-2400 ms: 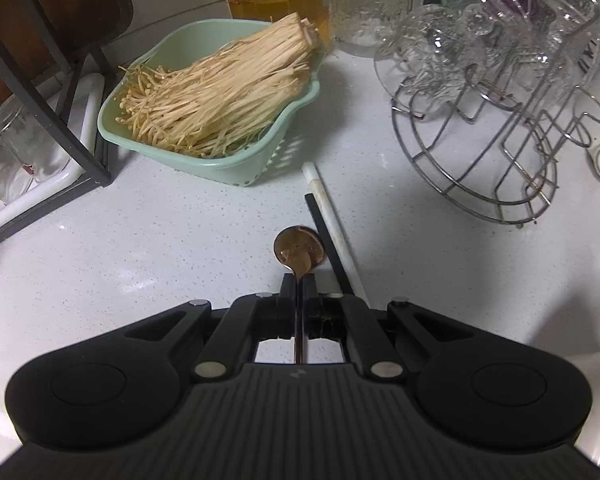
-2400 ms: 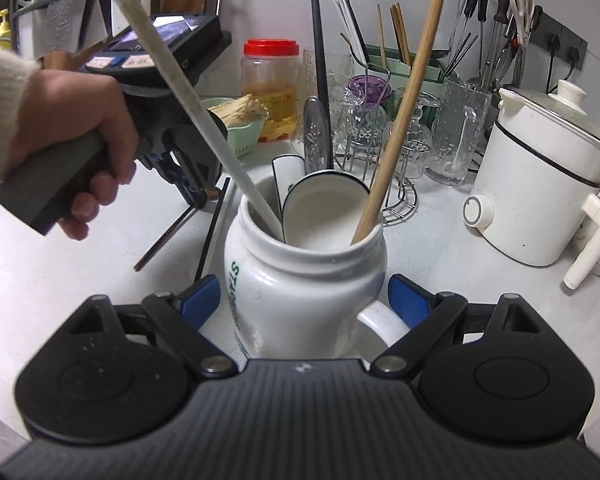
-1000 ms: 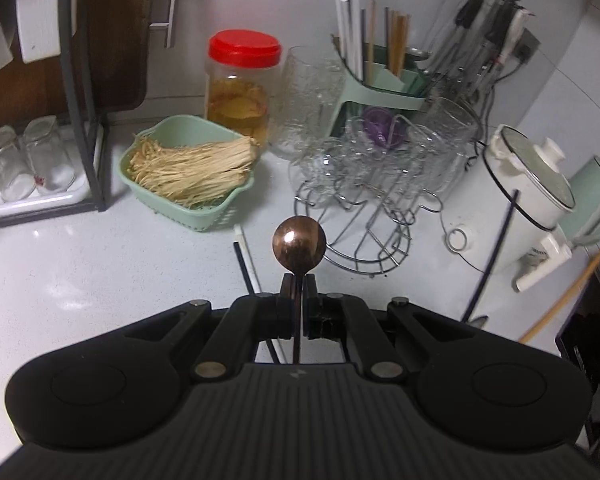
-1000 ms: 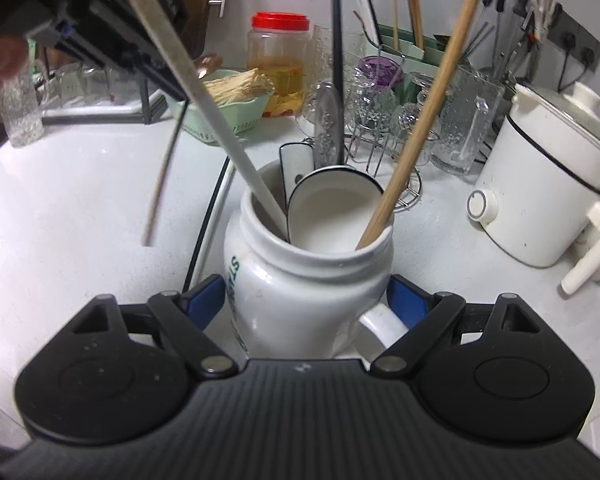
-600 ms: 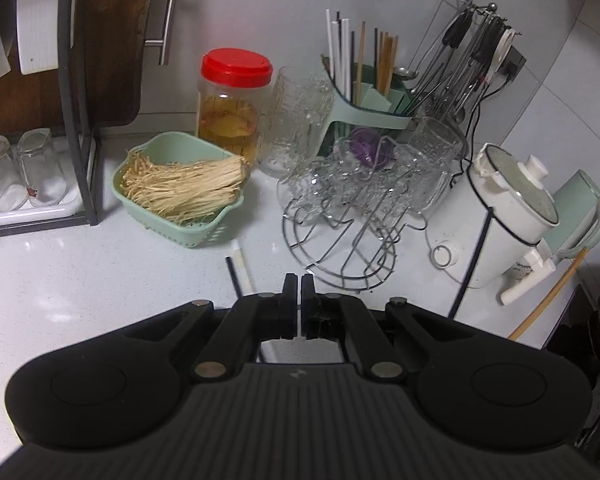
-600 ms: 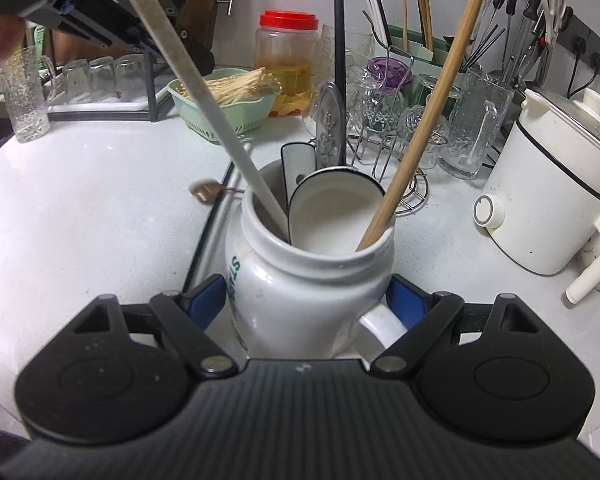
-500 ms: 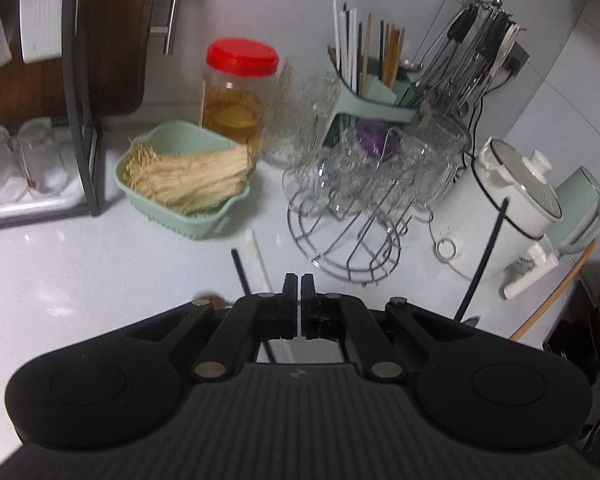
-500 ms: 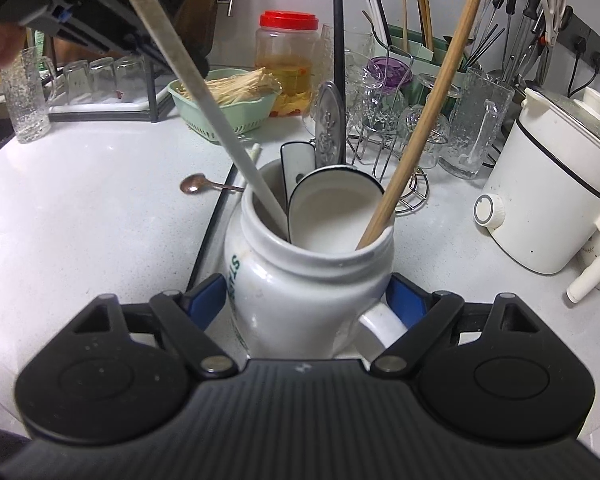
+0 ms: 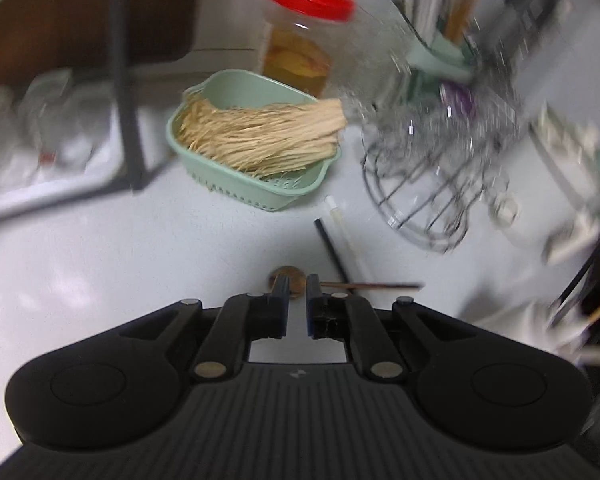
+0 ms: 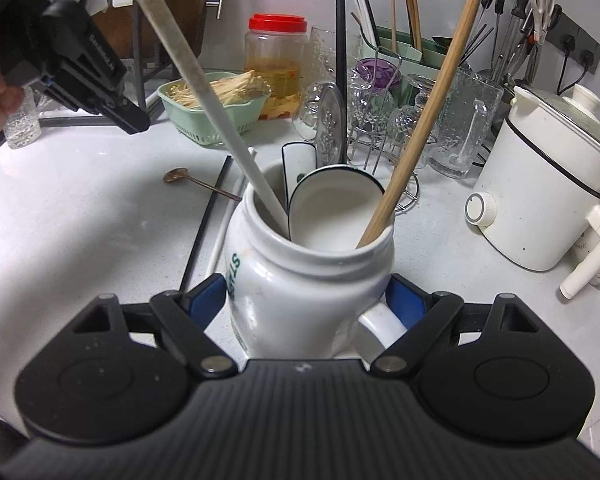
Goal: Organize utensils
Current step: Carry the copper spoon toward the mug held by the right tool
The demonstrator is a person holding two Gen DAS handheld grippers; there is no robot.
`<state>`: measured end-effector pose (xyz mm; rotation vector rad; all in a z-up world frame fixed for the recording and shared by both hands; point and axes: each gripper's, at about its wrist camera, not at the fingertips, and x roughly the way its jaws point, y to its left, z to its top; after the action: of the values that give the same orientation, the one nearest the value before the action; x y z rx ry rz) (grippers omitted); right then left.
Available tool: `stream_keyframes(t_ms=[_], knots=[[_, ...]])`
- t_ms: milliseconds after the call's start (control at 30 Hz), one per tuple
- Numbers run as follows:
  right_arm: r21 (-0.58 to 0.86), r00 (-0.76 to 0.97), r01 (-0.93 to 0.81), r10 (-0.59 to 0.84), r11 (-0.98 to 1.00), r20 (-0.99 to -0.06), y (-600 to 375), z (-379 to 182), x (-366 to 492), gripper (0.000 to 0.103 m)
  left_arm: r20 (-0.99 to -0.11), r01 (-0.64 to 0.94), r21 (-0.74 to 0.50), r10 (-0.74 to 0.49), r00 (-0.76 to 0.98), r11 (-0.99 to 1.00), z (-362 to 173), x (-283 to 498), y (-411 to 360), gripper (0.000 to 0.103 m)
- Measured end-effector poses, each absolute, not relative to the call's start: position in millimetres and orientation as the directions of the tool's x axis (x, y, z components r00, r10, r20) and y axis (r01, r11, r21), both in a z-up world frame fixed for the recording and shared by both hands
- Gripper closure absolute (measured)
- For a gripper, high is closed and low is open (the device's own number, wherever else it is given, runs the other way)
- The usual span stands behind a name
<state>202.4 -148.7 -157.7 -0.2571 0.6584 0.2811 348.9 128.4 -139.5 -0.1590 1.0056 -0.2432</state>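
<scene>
Your right gripper [image 10: 306, 300] clamps the white jar [image 10: 308, 280]; your left gripper [image 9: 297, 284], just opening, stands narrow and empty, the copper spoon [image 10: 198, 182] at its twelve o'clock.

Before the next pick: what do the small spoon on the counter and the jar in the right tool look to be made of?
Small spoon: looks like metal with a copper or bronze finish; its bowl is shiny brown, its handle thin and wire-like. Plated or solid, I cannot tell.

Jar: likely glazed ceramic; glossy white with highlights, a thick rounded rim, a moulded handle and green printed letters.
</scene>
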Motion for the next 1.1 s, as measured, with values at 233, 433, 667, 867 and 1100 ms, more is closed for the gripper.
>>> stream_keyframes(t_ms=[233,433,667,867,1100], knots=[[-0.141,0.754,-0.31,0.153,0.94,-0.639,-147.5,-157.0,203.1,0.014,-0.859,0.453,-0.072,-0.286,0.425,0.889,-155.2,364.2,97.5,0.095],[-0.139,0.757,-0.27,0.121,0.953,-0.642,-144.3,-156.9,203.0,0.014,-0.892,0.676,0.085,-0.247,0.38,0.732,-167.7,366.8,63.9,0.085],[-0.134,0.761,-0.22,0.084,0.966,-0.643,-140.5,-156.9,201.5,0.014,-0.914,0.798,0.156,-0.221,0.341,0.582,-183.0,383.4,48.2,0.083],[-0.13,0.761,-0.198,0.069,0.972,-0.646,-140.2,-156.8,201.4,0.014,-0.927,0.879,0.163,-0.237,0.292,0.449,-188.9,392.1,29.5,0.083],[-0.121,0.752,-0.192,0.067,0.974,-0.656,-140.2,-155.7,206.4,0.014,-0.949,0.913,0.141,-0.21,0.235,0.384,-196.8,400.6,16.5,0.084]])
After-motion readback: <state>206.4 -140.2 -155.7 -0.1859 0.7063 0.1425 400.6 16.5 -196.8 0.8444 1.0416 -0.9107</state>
